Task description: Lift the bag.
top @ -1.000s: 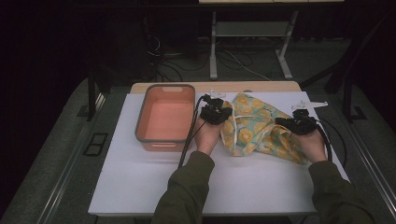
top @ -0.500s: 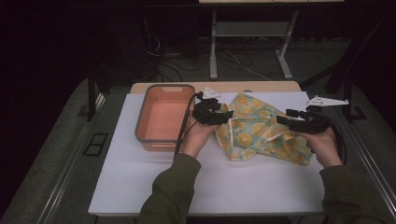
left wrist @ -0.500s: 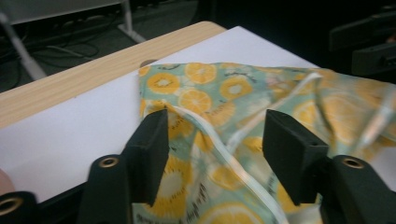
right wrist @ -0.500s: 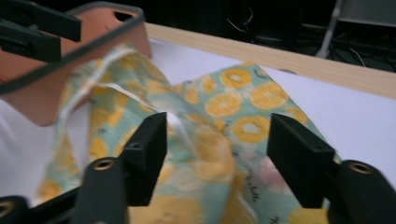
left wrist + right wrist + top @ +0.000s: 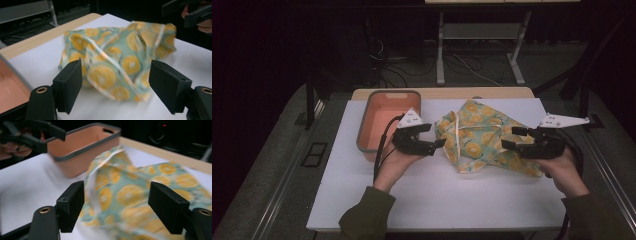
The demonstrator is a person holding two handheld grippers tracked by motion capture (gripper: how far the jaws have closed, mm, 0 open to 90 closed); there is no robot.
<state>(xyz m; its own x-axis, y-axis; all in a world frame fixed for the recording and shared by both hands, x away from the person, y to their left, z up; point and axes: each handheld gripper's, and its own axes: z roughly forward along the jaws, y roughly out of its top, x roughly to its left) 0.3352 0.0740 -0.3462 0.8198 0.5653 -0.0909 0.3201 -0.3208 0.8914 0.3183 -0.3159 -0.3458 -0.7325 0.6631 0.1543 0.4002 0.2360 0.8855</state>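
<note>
White counter [image 5: 422, 195], spanning the middle of the high view; on it, right of centre, lies the crumpled orange-print cloth [image 5: 479, 137], its long axis running from upper left to lower right. At its left stands the salmon bin [image 5: 384, 125], empty as far as I can see. My left gripper [image 5: 432, 135] sits just off the cloth's left edge, fingers [image 5: 68, 85] apart with nothing between them, having just been opening. My right gripper [image 5: 512, 139] hovers over the cloth's right part, fingers [image 5: 71, 205] likewise apart and just opened. The cloth lies between both hands; I judge the left nearer the bin.
</note>
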